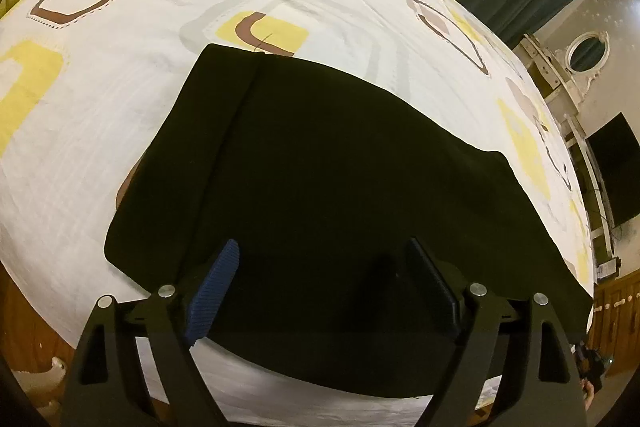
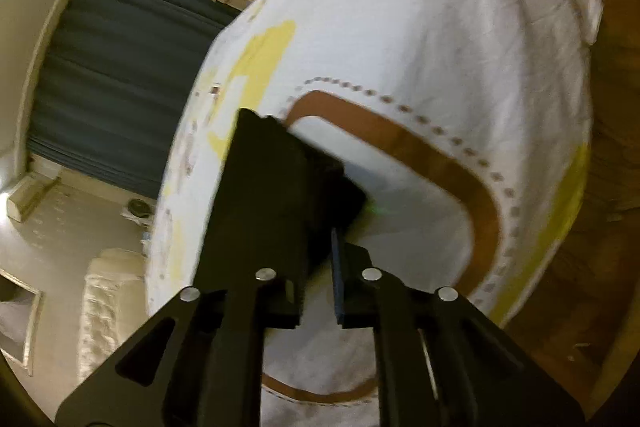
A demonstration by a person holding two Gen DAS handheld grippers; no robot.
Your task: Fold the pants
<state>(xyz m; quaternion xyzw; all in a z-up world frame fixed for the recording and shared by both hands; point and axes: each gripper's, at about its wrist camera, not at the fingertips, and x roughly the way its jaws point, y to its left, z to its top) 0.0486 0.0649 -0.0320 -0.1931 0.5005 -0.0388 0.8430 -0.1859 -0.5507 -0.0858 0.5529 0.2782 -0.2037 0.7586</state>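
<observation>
A white bed sheet [image 1: 120,131] printed with yellow and brown rounded squares covers the bed, and the black pants [image 1: 320,187] lie flat on it, folded into a broad dark slab with one edge doubled over along the left side. The left gripper [image 1: 324,291] hangs over the near edge of the pants with its jaws spread wide, one blue ribbed pad [image 1: 214,299] on each side, gripping nothing. In the right wrist view, the right gripper [image 2: 316,279] has its jaws parted by a narrow gap; a black cloth-like mass [image 2: 328,195] sits at its tips, though whether the pads press on it cannot be told.
</observation>
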